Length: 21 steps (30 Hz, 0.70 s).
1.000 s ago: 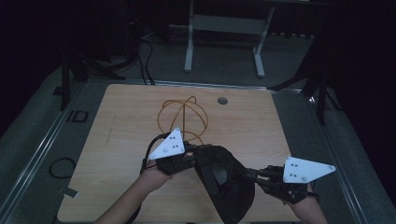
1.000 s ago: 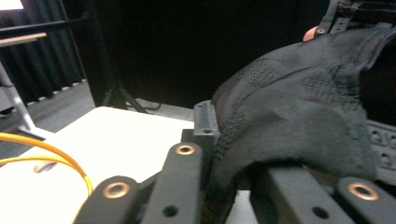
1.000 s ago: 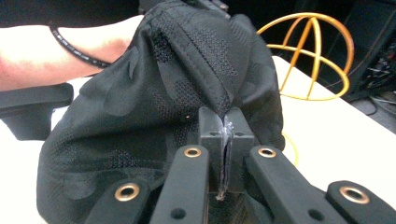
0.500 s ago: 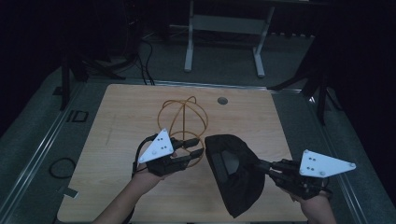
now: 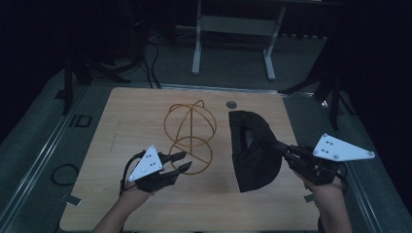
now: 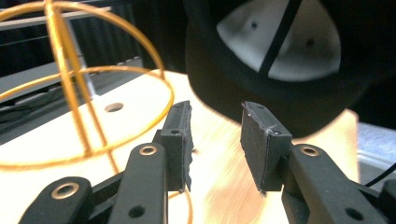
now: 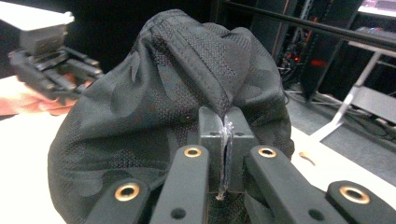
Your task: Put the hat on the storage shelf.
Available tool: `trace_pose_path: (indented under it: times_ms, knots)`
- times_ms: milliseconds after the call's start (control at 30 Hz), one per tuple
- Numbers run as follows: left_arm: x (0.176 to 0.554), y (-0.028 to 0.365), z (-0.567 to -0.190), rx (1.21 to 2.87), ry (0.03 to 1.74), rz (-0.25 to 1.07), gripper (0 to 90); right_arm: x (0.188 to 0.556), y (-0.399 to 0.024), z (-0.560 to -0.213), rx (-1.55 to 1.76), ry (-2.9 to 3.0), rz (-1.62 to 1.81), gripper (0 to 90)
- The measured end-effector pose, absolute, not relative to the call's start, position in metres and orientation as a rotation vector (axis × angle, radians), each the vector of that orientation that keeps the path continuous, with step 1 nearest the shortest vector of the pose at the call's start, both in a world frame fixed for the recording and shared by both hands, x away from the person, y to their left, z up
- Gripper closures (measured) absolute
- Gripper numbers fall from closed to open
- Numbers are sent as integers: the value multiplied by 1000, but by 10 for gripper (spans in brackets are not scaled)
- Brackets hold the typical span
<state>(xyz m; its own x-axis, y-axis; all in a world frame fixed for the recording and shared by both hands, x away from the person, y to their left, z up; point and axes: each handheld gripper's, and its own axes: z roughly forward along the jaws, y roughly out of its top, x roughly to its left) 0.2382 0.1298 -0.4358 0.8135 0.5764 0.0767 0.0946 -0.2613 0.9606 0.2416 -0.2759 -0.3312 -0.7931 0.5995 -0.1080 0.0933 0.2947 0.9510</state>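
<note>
Pinching the black cap (image 5: 252, 150), the right tool (image 5: 277, 144) holds; left tool (image 5: 180, 161) just opened, empty.

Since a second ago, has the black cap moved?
Yes. The cap, pinched by the right gripper, has shifted right, away from the wire stand, and now reaches up near the table's hole.

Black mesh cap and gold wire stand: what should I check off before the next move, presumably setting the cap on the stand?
1. Right tool shut on the black mesh fabric cap: ok.
2. Left tool let go of the cap, jaws just opened, nothing between them: ok.
3. Gold wire-frame stand upright on the wooden table: ok.
4. Cap over the stand: not ok, it is beside it.
5. Cap lifted off the table: cannot tell.
</note>
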Motion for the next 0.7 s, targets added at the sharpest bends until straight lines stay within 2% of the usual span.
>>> trace_pose_path:
  times_ms: [233, 367, 400, 567, 600, 700]
  knots:
    - [235, 144, -455, 1790, 577, 492, 614, 256, -269, -324, 634, 2101, 1499, 888]
    - [232, 151, -466, 1793, 597, 482, 587, 265, -261, -317, 638, 2084, 1486, 888]
    - [230, 154, -471, 1796, 604, 473, 553, 269, -258, -312, 638, 2076, 1496, 888]
    - [228, 160, -480, 1798, 636, 466, 537, 277, -250, -303, 633, 2068, 1514, 888]
    - [228, 162, -483, 1802, 647, 462, 494, 282, -246, -299, 634, 2068, 1518, 888]
    - [227, 164, -487, 1816, 652, 463, 455, 286, -241, -296, 628, 2074, 1520, 888]
